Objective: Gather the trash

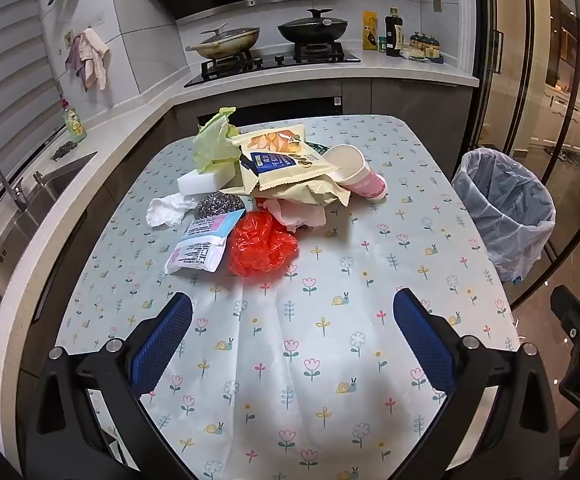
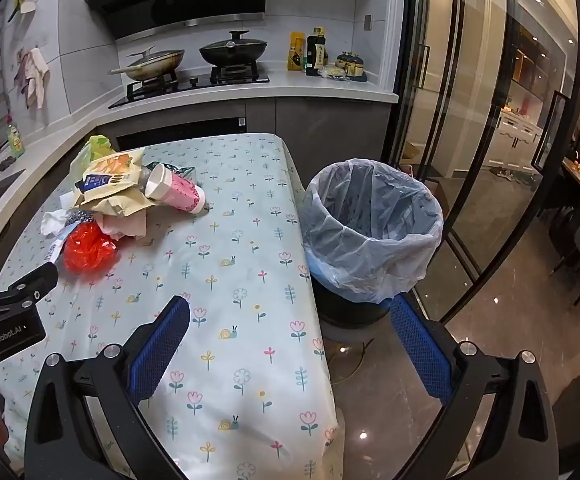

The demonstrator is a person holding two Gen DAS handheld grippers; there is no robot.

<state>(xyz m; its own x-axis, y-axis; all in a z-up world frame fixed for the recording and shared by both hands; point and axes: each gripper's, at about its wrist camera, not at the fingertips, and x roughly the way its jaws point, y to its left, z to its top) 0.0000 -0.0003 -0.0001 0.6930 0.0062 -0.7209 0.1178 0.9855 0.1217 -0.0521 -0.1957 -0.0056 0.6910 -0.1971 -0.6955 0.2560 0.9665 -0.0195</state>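
Observation:
A heap of trash lies on the far half of the flowered table (image 1: 330, 360): a red plastic bag (image 1: 261, 244), a cream snack packet (image 1: 285, 158), a pink paper cup (image 1: 360, 174) on its side, a white sponge (image 1: 205, 180), a steel scourer (image 1: 219, 204), a crumpled tissue (image 1: 167, 210) and a green bag (image 1: 213, 142). My left gripper (image 1: 292, 340) hovers open over the table's near part, short of the heap, with nothing between its blue pads. My right gripper (image 2: 290, 344) stands open at the table's right edge (image 2: 314, 320), nothing in it. The lined bin (image 2: 370, 228) stands on the floor to the right.
A kitchen counter with a sink (image 1: 29, 208) runs along the left. At the back, a hob (image 1: 269, 64) carries two pans, with bottles (image 1: 394, 32) beside it. Glass sliding doors (image 2: 490, 140) close off the right. The left gripper's body (image 2: 5, 320) shows at the right wrist view's left edge.

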